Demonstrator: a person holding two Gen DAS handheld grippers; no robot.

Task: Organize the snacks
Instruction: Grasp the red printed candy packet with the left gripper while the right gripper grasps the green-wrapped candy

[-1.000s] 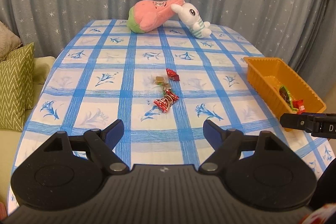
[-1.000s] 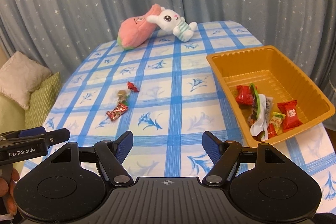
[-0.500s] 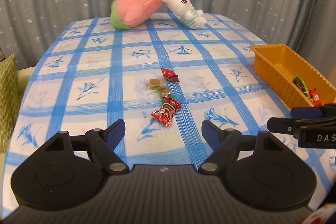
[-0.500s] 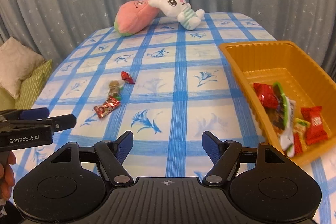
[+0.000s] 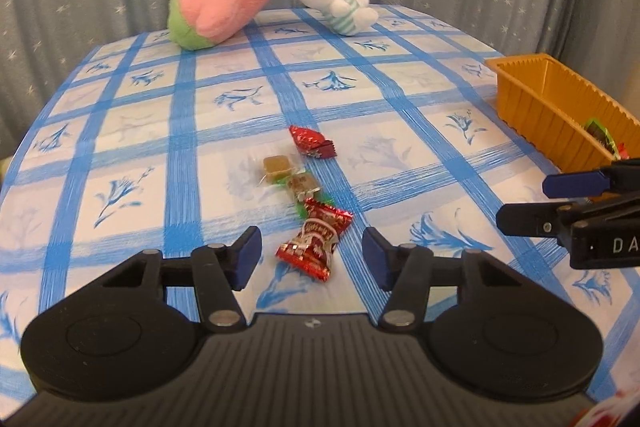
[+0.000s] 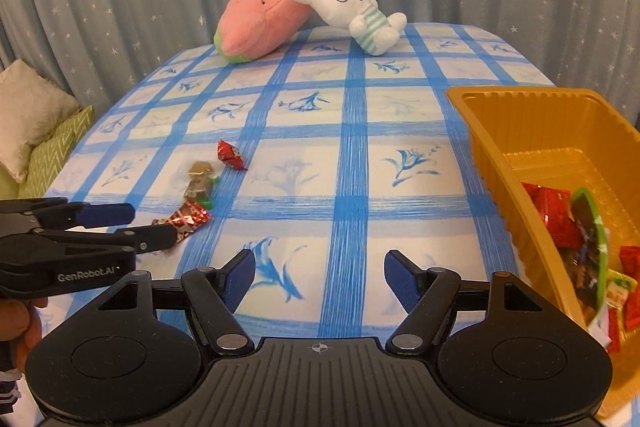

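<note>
Left wrist view: left claw [image 5: 311,253] has dropped in over the nearest red candy [image 5: 316,243], jaws narrowing around it.

Compared with a second ago the left claw sits much lower and closer to the loose sweets; its jaws have just been closing and now bracket the red candy, but gaps show on both sides, so pads not yet touching it, no pinch. Right claw [image 6: 319,281] also came lower, jaws spread wide and empty over bare checked surface [image 6: 352,163], just beside the orange tray [image 6: 492,147], which already holds several snacks. Three more pieces lie on the cloth beyond: two tan candies [image 5: 286,175] and a small red wrapper [image 5: 311,142]. My read: pickup is about to happen; roughly four pieces remain to move.
</note>
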